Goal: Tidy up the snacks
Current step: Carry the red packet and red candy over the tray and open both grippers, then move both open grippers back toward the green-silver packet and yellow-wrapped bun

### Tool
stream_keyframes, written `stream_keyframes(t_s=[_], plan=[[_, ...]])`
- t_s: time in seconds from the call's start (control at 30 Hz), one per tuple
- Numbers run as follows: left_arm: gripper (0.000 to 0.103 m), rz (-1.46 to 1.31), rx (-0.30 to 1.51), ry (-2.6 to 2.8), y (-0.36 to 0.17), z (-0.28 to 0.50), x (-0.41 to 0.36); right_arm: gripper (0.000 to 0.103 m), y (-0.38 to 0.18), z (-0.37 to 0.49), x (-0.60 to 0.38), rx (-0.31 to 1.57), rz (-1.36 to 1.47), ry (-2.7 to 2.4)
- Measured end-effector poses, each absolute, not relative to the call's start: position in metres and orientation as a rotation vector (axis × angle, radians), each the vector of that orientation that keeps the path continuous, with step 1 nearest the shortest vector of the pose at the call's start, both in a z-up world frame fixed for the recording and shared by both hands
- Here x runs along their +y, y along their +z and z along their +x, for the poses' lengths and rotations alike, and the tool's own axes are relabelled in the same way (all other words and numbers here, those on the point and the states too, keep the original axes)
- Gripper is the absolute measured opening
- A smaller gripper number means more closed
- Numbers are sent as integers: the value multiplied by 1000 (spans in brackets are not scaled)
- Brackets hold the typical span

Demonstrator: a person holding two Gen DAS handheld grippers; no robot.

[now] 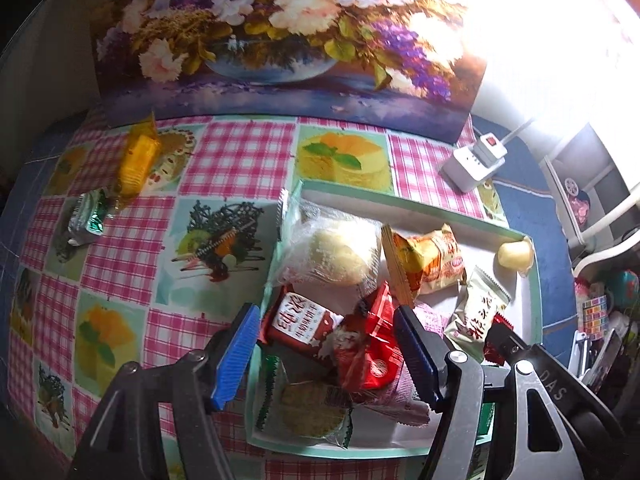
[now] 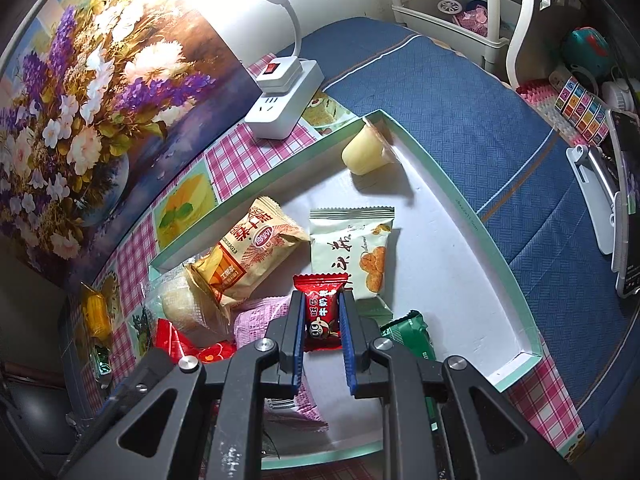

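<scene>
A large floral painting [image 1: 280,32] leans at the back of a table covered by one pink-checked tablecloth with cake pictures [image 1: 236,152], which lies over a blue woven cloth [image 2: 460,92]. On the tablecloth sits one shallow white tray with a mint-green rim [image 1: 420,208], holding most of the snacks. One white power strip with a red switch [image 2: 284,96] stands near the tray's far edge. In the tray lie one clear bag with a pale round bun [image 1: 336,252], one orange-and-tan crinkled packet [image 2: 248,256], one pale green biscuit packet [image 2: 356,248], one pink packet [image 2: 260,316] and one small yellowish jelly cup [image 2: 366,152] in the far corner. Outside the tray, well apart on the tablecloth, lie two snacks: one orange-wrapped bar [image 1: 138,160] and, just beside it, one small green foil sweet [image 1: 86,220]. The left gripper [image 1: 324,356] is spread wide above a heap of red packets [image 1: 360,344], grasping nothing. The right gripper [image 2: 322,336] is clenched on one small red wrapped candy [image 2: 320,308] above the tray.
</scene>
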State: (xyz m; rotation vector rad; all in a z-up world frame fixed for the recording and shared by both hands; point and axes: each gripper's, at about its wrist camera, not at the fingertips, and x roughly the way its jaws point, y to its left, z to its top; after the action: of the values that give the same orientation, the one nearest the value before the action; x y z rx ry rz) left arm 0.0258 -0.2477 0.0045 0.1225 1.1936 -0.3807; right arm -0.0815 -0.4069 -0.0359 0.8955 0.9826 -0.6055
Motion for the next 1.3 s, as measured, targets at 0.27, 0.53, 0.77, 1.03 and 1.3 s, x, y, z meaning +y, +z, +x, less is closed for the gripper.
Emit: stream_keyframes(t_s=[0.27, 0.53, 0.77, 1.03, 1.3], plan=[[87, 106, 1168, -311, 11, 34, -231, 18, -37, -81, -406, 995, 887, -611], [102, 82, 1190, -238, 4, 41, -214, 22, -38, -83, -407, 997, 892, -629], [102, 80, 1206, -185, -4, 46, -205, 44, -36, -83, -407, 989, 882, -638], [103, 43, 1218, -82, -13, 59, -178, 73, -28, -73, -398, 972, 838, -600], [103, -61, 1229, 23, -14, 72, -136, 88, -17, -71, -392, 928, 823, -589]])
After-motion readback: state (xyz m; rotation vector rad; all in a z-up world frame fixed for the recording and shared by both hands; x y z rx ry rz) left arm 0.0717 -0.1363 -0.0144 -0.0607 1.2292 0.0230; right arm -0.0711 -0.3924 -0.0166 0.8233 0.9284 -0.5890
